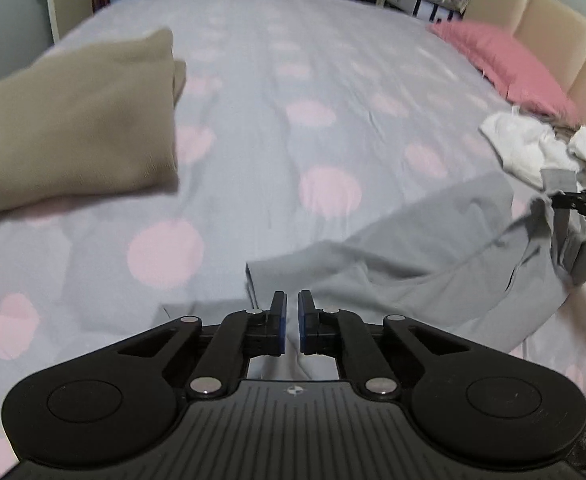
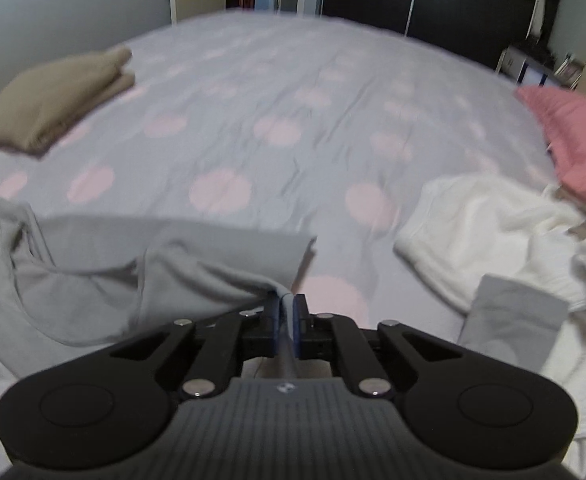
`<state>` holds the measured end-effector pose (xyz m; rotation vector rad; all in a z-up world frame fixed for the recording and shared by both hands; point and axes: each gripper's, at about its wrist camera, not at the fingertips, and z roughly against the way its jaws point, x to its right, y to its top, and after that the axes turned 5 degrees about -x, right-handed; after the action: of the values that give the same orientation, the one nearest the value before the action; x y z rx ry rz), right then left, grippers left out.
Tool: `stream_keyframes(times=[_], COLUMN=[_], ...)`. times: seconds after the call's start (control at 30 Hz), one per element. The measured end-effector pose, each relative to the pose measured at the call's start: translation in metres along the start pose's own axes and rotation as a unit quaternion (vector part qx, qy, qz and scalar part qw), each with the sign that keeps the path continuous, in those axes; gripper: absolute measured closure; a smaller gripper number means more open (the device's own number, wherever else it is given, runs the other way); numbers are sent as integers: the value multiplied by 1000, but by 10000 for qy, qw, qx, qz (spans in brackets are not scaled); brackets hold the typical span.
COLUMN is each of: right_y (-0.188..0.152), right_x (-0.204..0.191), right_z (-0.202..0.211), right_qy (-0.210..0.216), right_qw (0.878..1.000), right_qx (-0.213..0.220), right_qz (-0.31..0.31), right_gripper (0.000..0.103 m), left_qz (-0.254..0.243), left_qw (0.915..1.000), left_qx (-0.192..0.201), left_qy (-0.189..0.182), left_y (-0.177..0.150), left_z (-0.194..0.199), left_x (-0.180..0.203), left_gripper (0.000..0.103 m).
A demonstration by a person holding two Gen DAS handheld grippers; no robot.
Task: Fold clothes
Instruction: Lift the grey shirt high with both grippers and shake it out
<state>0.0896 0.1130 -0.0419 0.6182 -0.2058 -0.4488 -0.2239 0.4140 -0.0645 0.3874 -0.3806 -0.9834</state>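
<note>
1. We see one grey garment [image 2: 93,276], a soft knit with a sleeve and a ribbed cuff [image 2: 513,316], lying rumpled on the near part of the bed. In the left wrist view the same garment [image 1: 433,248] runs from just ahead of our left gripper out to the right edge of the picture.
2. Its surface is creased, with a curved seam or opening showing on the left side in the right wrist view; one straight edge lies flat across the sheet.
3. Our right gripper [image 2: 289,320] has its jaws closed on a pinched fold of the grey garment, the cloth drawn up into a ridge between the blue pads [image 2: 300,320].
4. Our left gripper [image 1: 292,322] has its jaws nearly together with a narrow gap between the pads. Grey cloth lies under and ahead of them; we cannot tell whether any is caught.
5. The right gripper's tip [image 1: 581,204] shows at the far right of the left wrist view, with the garment hanging from it.
6. Count on the bed sheet [image 2: 293,100], grey with pink dots: one folded tan garment [image 1: 73,120] at far left, well apart from the grey one; one pile of white clothes [image 2: 493,232] at right; one pink pillow [image 1: 509,64] by the padded headboard [image 1: 553,36].
</note>
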Motion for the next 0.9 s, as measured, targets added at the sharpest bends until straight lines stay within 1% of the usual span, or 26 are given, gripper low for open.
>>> stream_keyframes(times=[0.07, 0.13, 0.2, 0.23, 0.33, 0.4, 0.43, 0.47, 0.5, 0.53, 0.57, 0.6, 0.67, 0.77, 0.9], right_y=[-1, -6, -12, -15, -24, -29, -32, -34, -36, -37, -39, -40, -43, -45, -43], right_x=[-8, -13, -17, -17, -19, -21, -21, -21, -21, -21, -21, -22, -22, -23, -24], right_z=[17, 29, 39, 43, 51, 56, 58, 60, 61, 62, 64, 65, 69, 84, 119], right_qy=[-42, -113, -170, -186, -262, -313, -334, -349, -371, -393, -416, -452, -527, -705, -913], right_qw=[9999, 9998, 9996, 9995, 9993, 9991, 9990, 9989, 9988, 9987, 9985, 9983, 9978, 9955, 9896], right_qx=[85, 146, 222, 248, 279, 289, 297, 308, 320, 331, 343, 357, 391, 621, 1080], right_qz=[56, 93, 79, 48, 35, 36, 29, 21, 4, -12, -29, -46, -83, -142, -248], right_gripper=[96, 96, 96, 96, 96, 96, 96, 96, 96, 96, 96, 96, 96, 96, 97], left_qz=[6, 0, -5, -7, -15, -20, -23, -26, -28, -67, -149, -181, -129, -49, 57], left_qw=[10000, 10000, 9999, 9999, 9997, 9995, 9994, 9993, 9992, 9990, 9987, 9988, 9992, 9975, 9908], left_qx=[-8, -55, -102, -125, -196, -243, -266, -289, -313, -330, -338, -263, 88, 613, 1311], left_qy=[35, 68, 100, 116, 165, 197, 213, 229, 245, 281, 339, 370, 363, 352, 335], left_y=[-3, -6, -10, -12, -17, -21, -22, -24, -26, -27, -28, -27, -26, -24, -21], left_z=[-2, -7, -12, -14, -22, -27, -29, -32, -34, -36, -36, -31, -9, 24, 67], left_x=[0, 0, -1, -1, -2, -2, -2, -3, -3, -1, 3, 5, 7, 10, 13], left_gripper=[98, 83, 60, 56, 55, 59, 59, 63, 71, 74, 84, 96, 102, 103, 103])
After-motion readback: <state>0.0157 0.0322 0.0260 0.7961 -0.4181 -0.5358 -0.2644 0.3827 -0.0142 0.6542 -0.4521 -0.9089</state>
